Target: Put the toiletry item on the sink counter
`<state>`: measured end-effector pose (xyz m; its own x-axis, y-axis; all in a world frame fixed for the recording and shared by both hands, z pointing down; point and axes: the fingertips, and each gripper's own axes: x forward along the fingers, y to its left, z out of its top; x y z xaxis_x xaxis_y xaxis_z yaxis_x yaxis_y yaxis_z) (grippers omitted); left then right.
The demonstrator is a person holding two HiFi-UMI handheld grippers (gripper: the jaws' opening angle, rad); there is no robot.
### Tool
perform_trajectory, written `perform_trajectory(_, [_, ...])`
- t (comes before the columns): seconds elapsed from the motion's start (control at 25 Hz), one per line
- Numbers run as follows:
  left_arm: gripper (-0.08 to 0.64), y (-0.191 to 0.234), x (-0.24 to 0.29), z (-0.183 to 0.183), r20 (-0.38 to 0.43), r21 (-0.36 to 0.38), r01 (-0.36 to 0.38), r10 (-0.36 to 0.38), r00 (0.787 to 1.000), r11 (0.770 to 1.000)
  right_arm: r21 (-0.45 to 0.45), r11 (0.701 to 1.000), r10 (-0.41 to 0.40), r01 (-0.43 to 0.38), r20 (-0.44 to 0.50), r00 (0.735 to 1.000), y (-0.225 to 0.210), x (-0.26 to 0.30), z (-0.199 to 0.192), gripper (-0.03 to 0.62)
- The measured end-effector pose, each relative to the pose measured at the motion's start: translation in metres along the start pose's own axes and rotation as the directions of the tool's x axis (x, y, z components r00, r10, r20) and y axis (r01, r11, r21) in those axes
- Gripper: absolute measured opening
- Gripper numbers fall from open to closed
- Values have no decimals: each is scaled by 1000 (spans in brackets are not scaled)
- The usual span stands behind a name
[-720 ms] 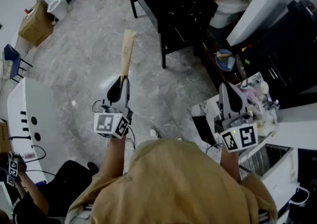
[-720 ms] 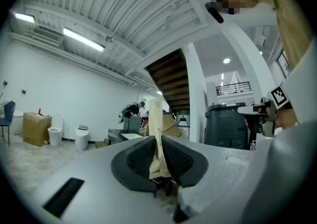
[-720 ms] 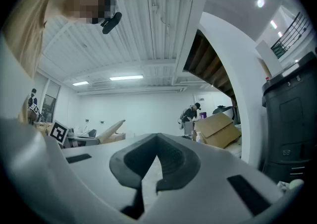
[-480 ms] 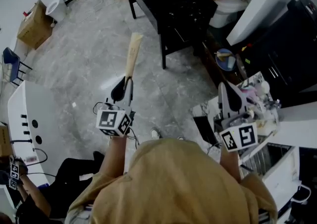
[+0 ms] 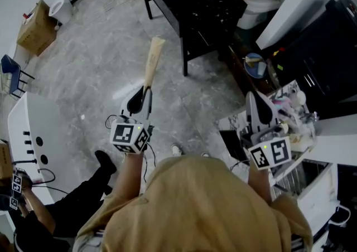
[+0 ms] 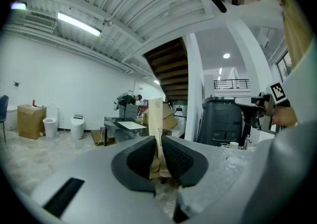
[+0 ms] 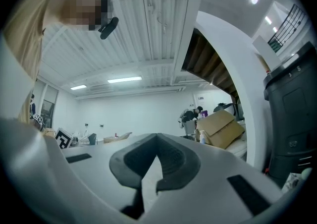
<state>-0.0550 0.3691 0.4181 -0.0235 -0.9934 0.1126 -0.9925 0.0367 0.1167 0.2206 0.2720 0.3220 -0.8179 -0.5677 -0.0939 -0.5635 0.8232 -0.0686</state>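
Swung slightly rightward since the earlier frames, the left gripper point(image 5: 146, 90) pointed its load closer to the black sink surface point(image 5: 215, 8) with its white basin. Its ribbed dark jaws were clamped on the lower end of the flat, tan, paper-wrapped toiletry item point(image 5: 153, 61). This long stiff strip was held out over the grey marbled floor point(image 5: 95, 67), well short of the surface's near edge. The right gripper point(image 5: 255, 97) had its jaws closed on nothing. The carry looked unfinished.
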Motion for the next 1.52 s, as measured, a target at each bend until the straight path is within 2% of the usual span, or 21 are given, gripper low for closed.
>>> perform_trajectory(0.48, [37,45,-18,-1,43,-14,69,-68,997,998,-36,999,-16,15,-26,1000,42,46,-17,0])
perform_trajectory(0.72, [37,68,3,-14,21,-46,68,-68,997,997,-10,1000,-20,19,-31,999,44,68,-28,0])
perform_trajectory(1.04, [37,82,115,-8,1,-20,96,-96,995,995,61,998,-27,29,-27,999,-34,150,-57,0])
perform_trajectory(1.32, [37,89,254,40,19,6,106,-106,994,994,71,997,25,-26,12,1000,-129,263,-42,0])
perform_trajectory(1.52, [37,76,347,56,4,5,155,-155,988,988,127,991,35,-37,15,999,-182,309,-51,0])
